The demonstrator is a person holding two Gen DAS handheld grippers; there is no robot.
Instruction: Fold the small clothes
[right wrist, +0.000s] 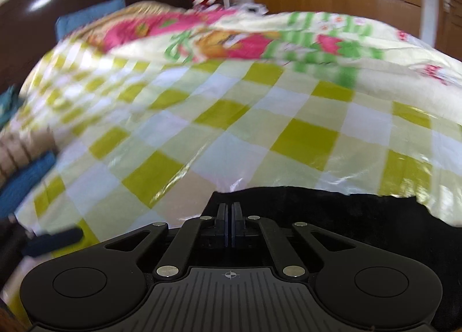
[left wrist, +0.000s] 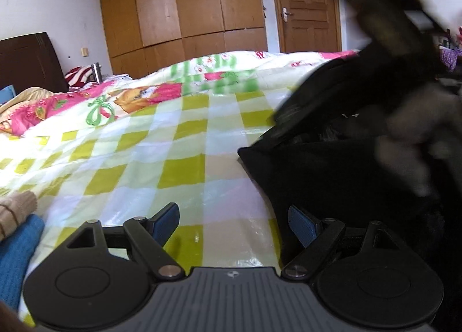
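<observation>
Black garment pinched in my right gripper on the checked bedspread.

My right gripper (right wrist: 230, 226) has its blue pads pressed together at the near edge of the black garment (right wrist: 332, 216), apparently nipping the cloth, though the contact itself is hard to see. The garment lies on the green-and-white checked bedspread (right wrist: 231, 129), toward the bed's near right side. My left gripper (left wrist: 234, 223) stands wide open with nothing between its fingers, just beside the garment's left edge. A blue knit (left wrist: 17, 248) and a beige striped knit (left wrist: 14, 210) sit at the bed's near left edge.
</observation>
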